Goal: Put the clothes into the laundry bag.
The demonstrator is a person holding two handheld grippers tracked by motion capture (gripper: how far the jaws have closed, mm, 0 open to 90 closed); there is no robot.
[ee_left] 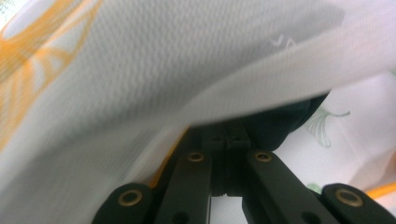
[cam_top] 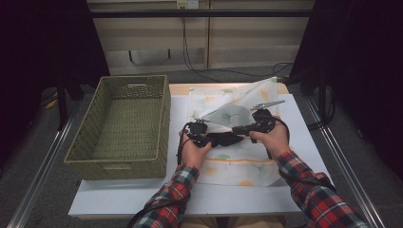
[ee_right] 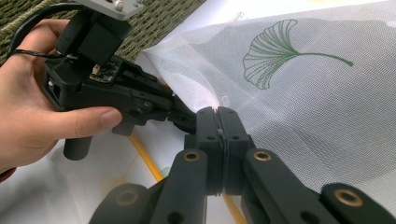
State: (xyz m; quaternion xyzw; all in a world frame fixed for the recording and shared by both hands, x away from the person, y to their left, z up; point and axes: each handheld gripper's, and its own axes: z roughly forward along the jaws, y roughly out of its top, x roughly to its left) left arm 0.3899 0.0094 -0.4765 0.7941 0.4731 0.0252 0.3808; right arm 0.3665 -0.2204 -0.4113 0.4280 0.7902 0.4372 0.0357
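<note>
While the person's two hands meet over the middle of the white table (cam_top: pixel 119 197), the high view shows a thin white mesh cloth with green and orange leaf prints (cam_top: pixel 247 97) lifted up between them. The left gripper (cam_top: pixel 202 127) and the right gripper (cam_top: pixel 240 128) sit close together at the cloth's near edge. The rest of the cloth lies flat on the table under the hands. A woven green basket (cam_top: pixel 121 128) stands just beside the cloth, on the left. Both sleeves are red plaid.

In the left gripper view, the left gripper's black jaws are pressed together on the cloth (ee_left: pixel 187 74). The cloth drapes right over the tips, so the pinch spot is hidden.

In the right gripper view, the right gripper (ee_right: pixel 218 114) has its jaws squeezed tight on the cloth's (ee_right: pixel 299 93) edge. The left gripper (ee_right: pixel 184 116) pinches the same edge just beside it. The left hand (ee_right: pixel 32 107) wraps around the handle. The basket (ee_right: pixel 159 23) sits behind.
</note>
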